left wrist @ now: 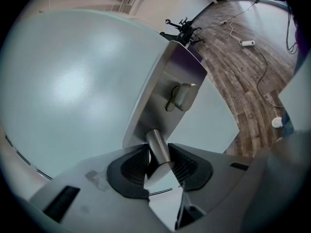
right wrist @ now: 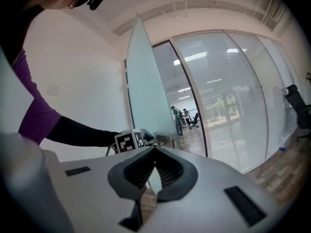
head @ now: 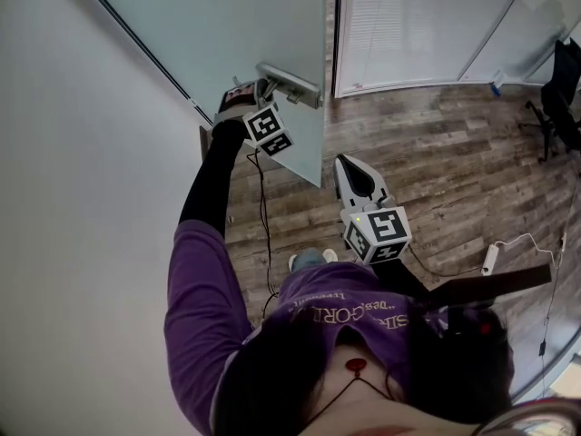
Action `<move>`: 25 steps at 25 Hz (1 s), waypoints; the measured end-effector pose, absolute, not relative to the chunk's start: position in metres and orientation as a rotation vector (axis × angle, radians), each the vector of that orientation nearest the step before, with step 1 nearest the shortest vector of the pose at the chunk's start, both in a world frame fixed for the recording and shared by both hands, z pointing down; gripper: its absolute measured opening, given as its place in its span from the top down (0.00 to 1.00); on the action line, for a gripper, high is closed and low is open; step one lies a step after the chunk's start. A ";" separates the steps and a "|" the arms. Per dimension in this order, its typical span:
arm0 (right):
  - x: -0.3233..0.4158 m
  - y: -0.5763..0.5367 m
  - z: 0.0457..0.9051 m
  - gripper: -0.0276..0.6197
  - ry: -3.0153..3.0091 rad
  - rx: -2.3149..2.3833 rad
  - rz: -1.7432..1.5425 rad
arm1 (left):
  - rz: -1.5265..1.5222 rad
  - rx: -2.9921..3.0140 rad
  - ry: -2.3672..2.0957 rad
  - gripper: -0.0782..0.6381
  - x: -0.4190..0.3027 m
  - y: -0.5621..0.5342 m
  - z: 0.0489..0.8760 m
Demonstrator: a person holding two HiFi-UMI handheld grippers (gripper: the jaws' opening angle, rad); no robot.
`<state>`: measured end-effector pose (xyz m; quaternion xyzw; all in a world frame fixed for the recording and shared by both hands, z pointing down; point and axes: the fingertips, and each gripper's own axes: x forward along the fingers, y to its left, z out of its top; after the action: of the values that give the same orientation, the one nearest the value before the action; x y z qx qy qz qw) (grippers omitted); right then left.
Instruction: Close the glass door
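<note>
From the head view the left tool's point(head: 247, 96) jaws are lost behind its marker cube point(head: 269, 131), and the glass door point(head: 209, 25) is cut off at the top and left; the person's own head fills the bottom of that view; the left arm, in a black sleeve point(head: 211, 184), reaches straight out to the door; the left tool point(left wrist: 158, 160) pinches the round lever handle point(left wrist: 156, 147), which juts from a metal plate point(left wrist: 167, 89) lengthwise into the jaws; the right tool point(right wrist: 154, 153) is kept near the body, pointing about level at the doorway, tips pressed together on nothing; the door stands upright and ajar, its free edge over the wooden floor point(head: 436, 143).
</note>
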<state>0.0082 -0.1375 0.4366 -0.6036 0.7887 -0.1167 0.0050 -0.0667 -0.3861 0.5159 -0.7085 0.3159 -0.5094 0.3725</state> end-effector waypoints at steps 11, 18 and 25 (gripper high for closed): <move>0.023 -0.167 0.435 0.98 2.399 -1.957 -0.365 | -1.250 -1.856 0.771 0.72 -0.027 -0.411 0.517; 0.015 -0.205 0.430 0.98 2.359 -2.002 -0.353 | -1.245 -1.882 0.670 0.72 -0.010 -0.435 0.519; 0.014 -0.238 0.433 0.98 2.310 -2.062 -0.350 | -1.232 -1.867 0.525 0.72 0.001 -0.452 0.523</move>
<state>0.0138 -0.2376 0.4327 -0.6616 0.7413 -0.1122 0.0126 0.0010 -0.4515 0.5228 -0.7413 0.2086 -0.4893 0.4094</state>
